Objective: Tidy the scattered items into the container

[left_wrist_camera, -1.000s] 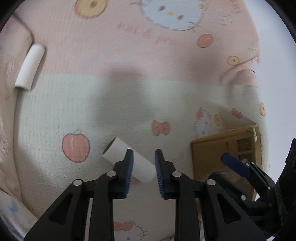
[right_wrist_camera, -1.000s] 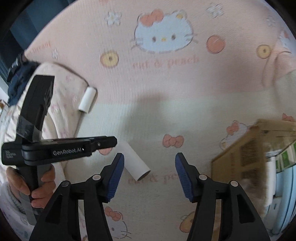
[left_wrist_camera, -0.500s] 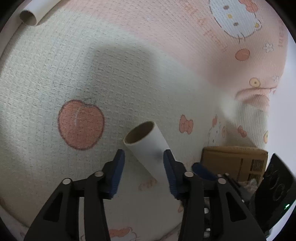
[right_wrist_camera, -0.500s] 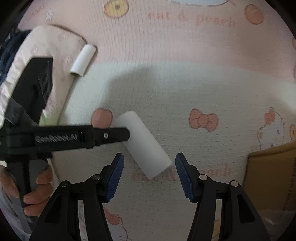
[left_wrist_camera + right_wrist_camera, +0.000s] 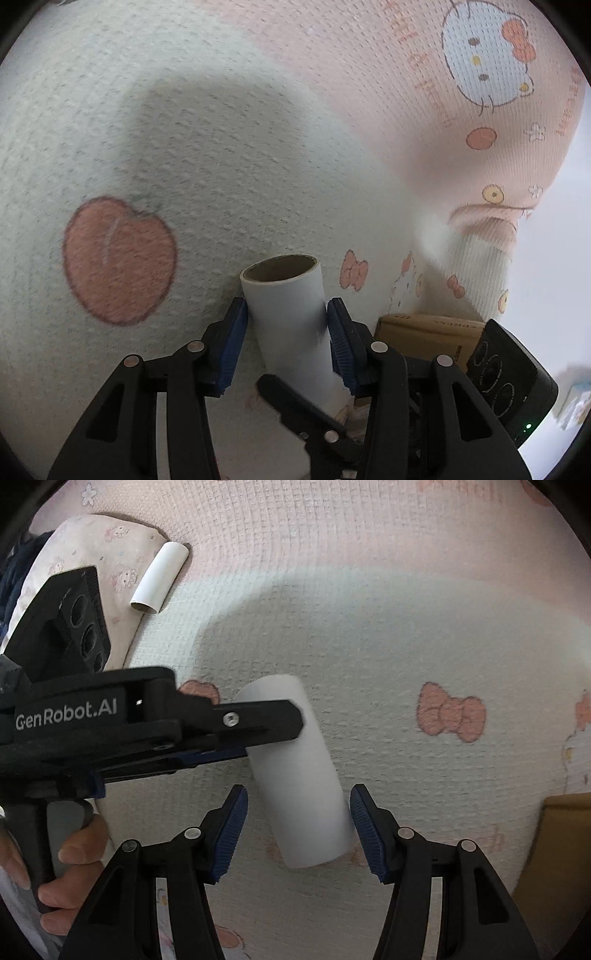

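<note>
Two blue pads of the left hand-held gripper point(image 5: 286, 345) are now touching a paper tube point(image 5: 291, 317) lying on the blanket point(image 5: 221, 166), having closed in within the last second. From the right wrist, the right hand-held gripper point(image 5: 297, 829) is staying spread around the tube's other end; a second tube point(image 5: 159, 578) and the box point(image 5: 565, 849) are waiting.

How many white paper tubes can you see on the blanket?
2. One tube lies in the middle, between the left gripper's fingers. The other tube lies far off beside the pillow. More may be hidden out of view.
</note>
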The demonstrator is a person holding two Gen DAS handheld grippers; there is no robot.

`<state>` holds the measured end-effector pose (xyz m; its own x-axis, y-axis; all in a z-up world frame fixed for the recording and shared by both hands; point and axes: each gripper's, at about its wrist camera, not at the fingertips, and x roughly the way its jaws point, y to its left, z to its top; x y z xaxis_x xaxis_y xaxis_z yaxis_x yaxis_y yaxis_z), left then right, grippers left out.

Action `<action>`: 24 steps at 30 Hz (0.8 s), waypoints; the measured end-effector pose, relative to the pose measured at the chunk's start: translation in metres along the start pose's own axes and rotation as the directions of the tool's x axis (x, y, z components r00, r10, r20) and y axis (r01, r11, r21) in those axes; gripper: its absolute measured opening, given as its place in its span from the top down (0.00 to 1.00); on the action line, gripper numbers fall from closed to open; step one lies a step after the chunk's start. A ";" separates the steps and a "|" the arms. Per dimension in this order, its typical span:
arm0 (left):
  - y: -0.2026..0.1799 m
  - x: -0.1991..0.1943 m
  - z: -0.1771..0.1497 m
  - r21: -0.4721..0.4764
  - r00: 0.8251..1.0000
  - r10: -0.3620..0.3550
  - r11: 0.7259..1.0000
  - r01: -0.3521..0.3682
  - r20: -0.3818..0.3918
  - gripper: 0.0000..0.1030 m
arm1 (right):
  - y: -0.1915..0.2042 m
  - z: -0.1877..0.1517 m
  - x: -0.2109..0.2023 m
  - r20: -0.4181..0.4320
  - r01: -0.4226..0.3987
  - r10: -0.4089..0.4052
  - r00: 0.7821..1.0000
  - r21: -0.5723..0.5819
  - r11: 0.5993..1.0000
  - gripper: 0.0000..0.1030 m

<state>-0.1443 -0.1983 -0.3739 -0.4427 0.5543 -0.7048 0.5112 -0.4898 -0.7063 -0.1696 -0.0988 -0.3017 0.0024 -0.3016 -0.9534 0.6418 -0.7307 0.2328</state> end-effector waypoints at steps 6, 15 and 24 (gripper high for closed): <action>-0.006 0.000 -0.001 0.021 1.000 0.003 1.000 -0.003 0.008 0.54 | 0.000 -0.004 0.008 -0.011 -0.014 0.014 1.000 0.021 1.000 0.57; -0.016 -0.016 -0.004 0.050 1.000 0.002 0.999 -0.003 0.020 0.55 | 0.008 -0.012 -0.008 0.012 -0.050 0.049 0.999 0.071 0.996 0.60; -0.062 -0.052 -0.018 0.115 0.995 -0.067 0.992 0.059 0.070 0.55 | 0.027 -0.020 -0.067 0.102 -0.018 0.014 0.995 0.030 0.999 0.61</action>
<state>-0.1401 -0.1846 -0.2926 -0.5264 0.5374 -0.6589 0.3966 -0.5303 -0.7494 -0.1372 -0.0858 -0.2359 -0.0662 -0.3727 -0.9256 0.6180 -0.7436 0.2552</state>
